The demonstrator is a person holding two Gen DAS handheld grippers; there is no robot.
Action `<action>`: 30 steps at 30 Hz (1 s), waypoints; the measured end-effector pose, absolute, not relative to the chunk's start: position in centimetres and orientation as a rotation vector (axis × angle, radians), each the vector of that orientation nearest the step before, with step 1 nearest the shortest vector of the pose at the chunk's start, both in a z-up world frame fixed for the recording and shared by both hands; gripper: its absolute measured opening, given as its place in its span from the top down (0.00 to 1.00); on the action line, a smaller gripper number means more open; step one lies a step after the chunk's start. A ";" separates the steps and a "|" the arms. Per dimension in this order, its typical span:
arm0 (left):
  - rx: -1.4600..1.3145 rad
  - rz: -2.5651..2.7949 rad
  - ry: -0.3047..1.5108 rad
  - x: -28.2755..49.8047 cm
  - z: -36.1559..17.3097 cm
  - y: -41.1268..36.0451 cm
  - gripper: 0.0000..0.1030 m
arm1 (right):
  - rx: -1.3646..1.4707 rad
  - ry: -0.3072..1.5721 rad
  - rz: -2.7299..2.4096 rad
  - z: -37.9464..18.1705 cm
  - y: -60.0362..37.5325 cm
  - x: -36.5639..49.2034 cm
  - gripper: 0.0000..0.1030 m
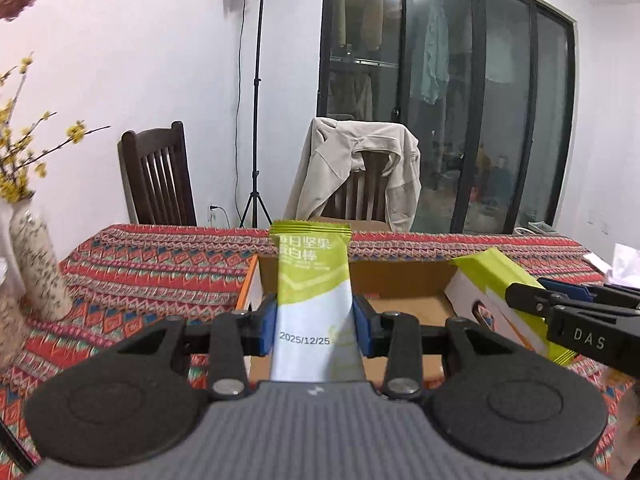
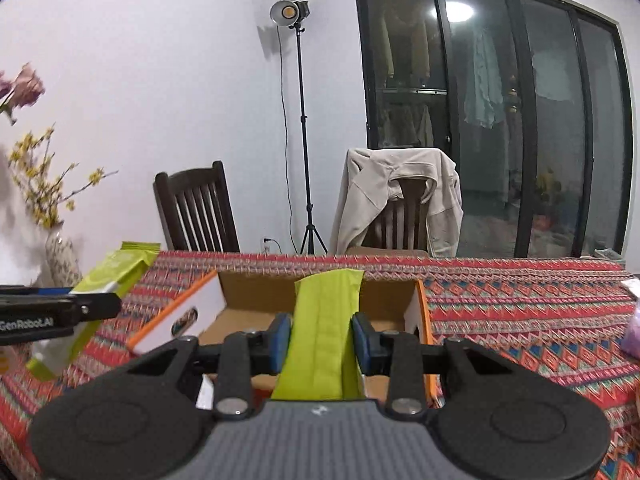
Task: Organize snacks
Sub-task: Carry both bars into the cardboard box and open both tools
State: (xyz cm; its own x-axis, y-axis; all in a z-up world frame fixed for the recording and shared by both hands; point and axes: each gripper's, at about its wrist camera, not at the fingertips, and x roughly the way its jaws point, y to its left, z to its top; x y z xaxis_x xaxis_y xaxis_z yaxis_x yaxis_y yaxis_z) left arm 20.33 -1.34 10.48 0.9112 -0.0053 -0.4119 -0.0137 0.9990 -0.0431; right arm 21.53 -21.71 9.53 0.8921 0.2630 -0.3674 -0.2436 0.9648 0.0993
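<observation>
Both wrist cameras sit just behind their own fingers, angled slightly down across the patterned table [image 1: 140,264] — close to the open cardboard box [image 2: 256,292] — probably side by side, sharing chairs, lamp stand [image 2: 304,152] and dark glass doors.

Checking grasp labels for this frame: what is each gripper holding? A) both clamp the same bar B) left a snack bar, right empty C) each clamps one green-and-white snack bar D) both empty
C: the left gripper pinches a date-stamped snack bar between its blue fingers, and the right gripper pinches a second green bar, both above the open cardboard box.
</observation>
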 end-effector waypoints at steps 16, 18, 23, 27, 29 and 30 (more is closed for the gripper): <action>-0.057 0.065 0.510 31.1 4.1 -0.2 0.62 | 0.172 0.489 0.219 4.1 -22.5 31.9 0.69; -0.057 0.061 0.532 31.6 3.4 -0.1 0.62 | 0.162 0.504 0.212 3.4 -22.4 32.3 0.69; -0.076 0.053 0.558 31.6 2.8 0.3 0.61 | 0.140 0.553 0.216 2.3 -22.1 32.9 0.68; -0.080 0.057 0.516 30.8 3.3 0.5 0.22 | 0.143 0.551 0.227 2.5 -22.4 32.6 0.65; -0.090 0.072 0.489 30.3 3.7 0.6 0.04 | 0.148 0.544 0.230 2.7 -22.5 32.3 0.49; -0.098 0.074 0.477 30.1 3.9 0.6 0.00 | 0.150 0.535 0.229 2.8 -22.6 32.1 0.33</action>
